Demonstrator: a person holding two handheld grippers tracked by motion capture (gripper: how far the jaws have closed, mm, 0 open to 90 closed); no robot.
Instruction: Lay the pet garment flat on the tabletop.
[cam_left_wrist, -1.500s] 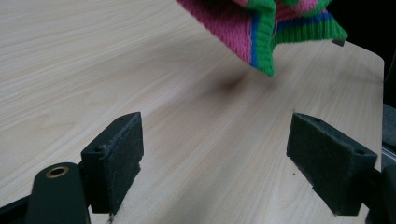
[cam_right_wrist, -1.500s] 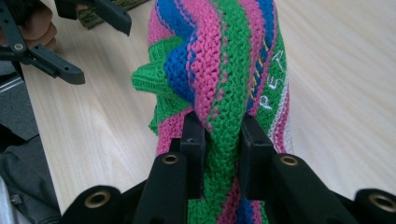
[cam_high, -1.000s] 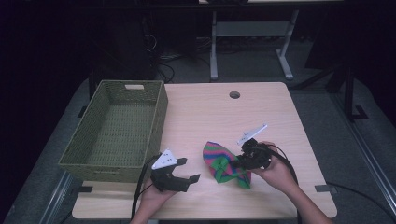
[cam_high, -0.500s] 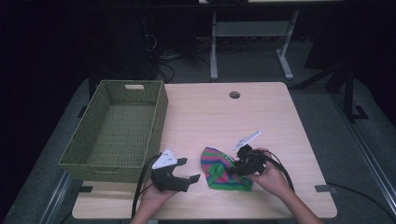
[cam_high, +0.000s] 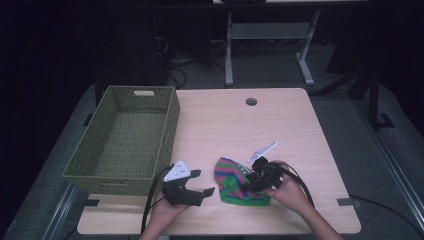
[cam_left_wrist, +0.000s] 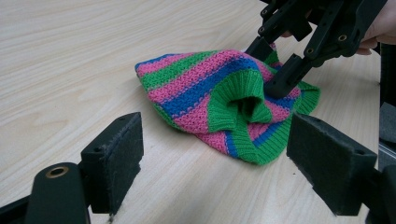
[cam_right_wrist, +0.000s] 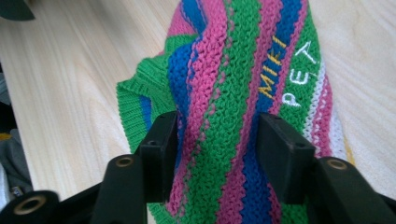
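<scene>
Gripping a soft knit like this hat (cam_high: 239, 184) goes best when the jaws bite a thick fold rather than a single layer, so the pinch should take in enough fabric that the weave cannot slide out when it is raised. The hat, striped pink, green and blue with a ribbed green cuff, lies crumpled on the counter (cam_high: 280, 125) near its front edge, right of centre. In the right gripper view, a ridge of the knit runs up between the two jaws of the right gripper (cam_right_wrist: 217, 144), which stand narrow and press the fabric from both sides; it looks pinched, though how firmly I cannot tell. In the left gripper view, those jaw tips come down onto the hat's far side, just behind the turned-up cuff. The left gripper (cam_left_wrist: 212, 149) sits low on the counter with its jaws wide apart and nothing between them; the hat lies just ahead of it, apart from both pads. A judgement: lifting slowly and straight up would show whether the grip holds. The basket (cam_high: 125, 140), well to the left, stands empty and seems a likely place for the hat.
</scene>
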